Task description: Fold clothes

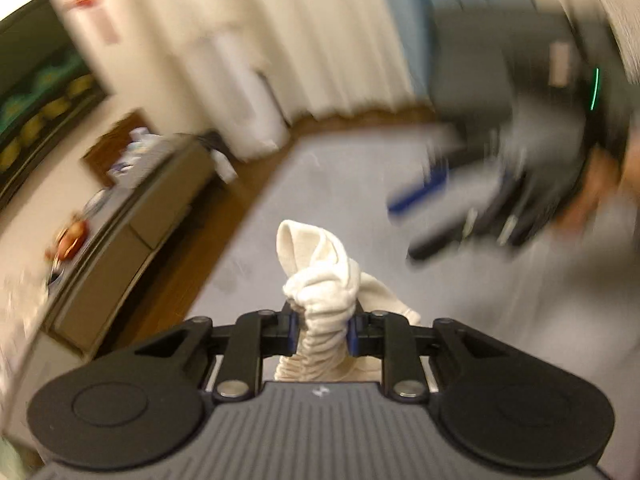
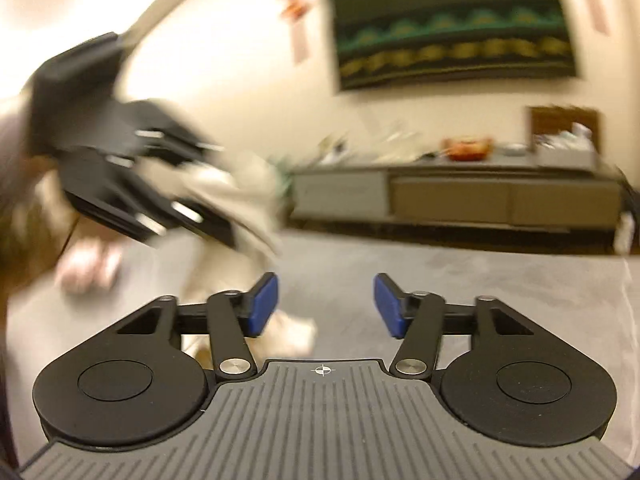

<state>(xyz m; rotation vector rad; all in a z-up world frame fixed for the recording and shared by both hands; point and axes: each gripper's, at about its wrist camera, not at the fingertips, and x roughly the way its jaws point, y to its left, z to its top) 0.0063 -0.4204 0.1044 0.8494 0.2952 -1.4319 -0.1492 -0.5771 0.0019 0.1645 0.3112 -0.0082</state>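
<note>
My left gripper is shut on a bunched cream-white sock and holds it above the grey table; the cloth sticks up between the blue pads. My right gripper is open and empty over the grey table. In the left wrist view the right gripper shows blurred at the upper right. In the right wrist view the left gripper shows blurred at the left with the cream sock hanging from it down to the table.
A long low sideboard with clutter on top stands against the wall past the table; it also shows in the left wrist view. A dark wall hanging is above it. Cream curtains and a dark chair are behind the table.
</note>
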